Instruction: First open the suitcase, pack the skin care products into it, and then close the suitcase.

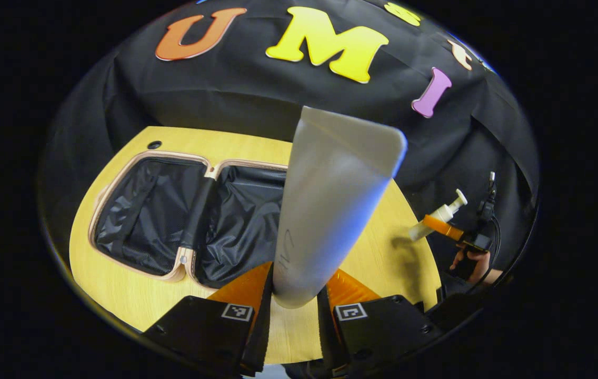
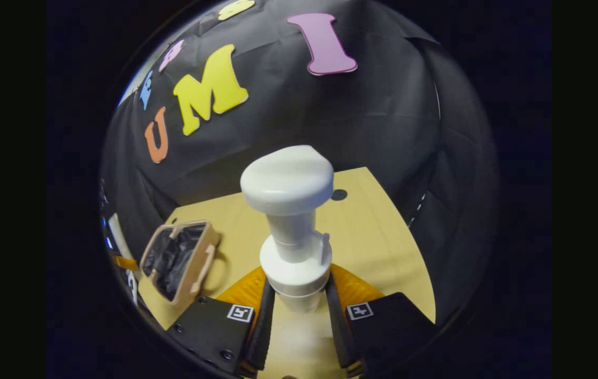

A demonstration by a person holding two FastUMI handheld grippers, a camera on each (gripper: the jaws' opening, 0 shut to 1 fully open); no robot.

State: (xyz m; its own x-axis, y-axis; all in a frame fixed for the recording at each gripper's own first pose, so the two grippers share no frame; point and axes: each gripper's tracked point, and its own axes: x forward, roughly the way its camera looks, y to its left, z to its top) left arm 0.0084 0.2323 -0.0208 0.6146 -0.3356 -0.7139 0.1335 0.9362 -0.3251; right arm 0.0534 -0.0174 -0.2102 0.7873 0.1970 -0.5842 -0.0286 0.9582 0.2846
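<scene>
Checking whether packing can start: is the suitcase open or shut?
Open. The suitcase lies flat on the table, both dark-lined halves spread and empty; the tube and pump bottle are each clamped in a gripper.

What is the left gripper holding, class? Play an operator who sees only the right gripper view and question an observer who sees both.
Observer: The left gripper is shut on a silver squeeze tube, which points forward over the table.
Operator: Is the suitcase fully open?
Observer: Yes. The suitcase lies flat with both black-lined halves facing up. No products show in the lining, though the tube hides part of one half.
</scene>
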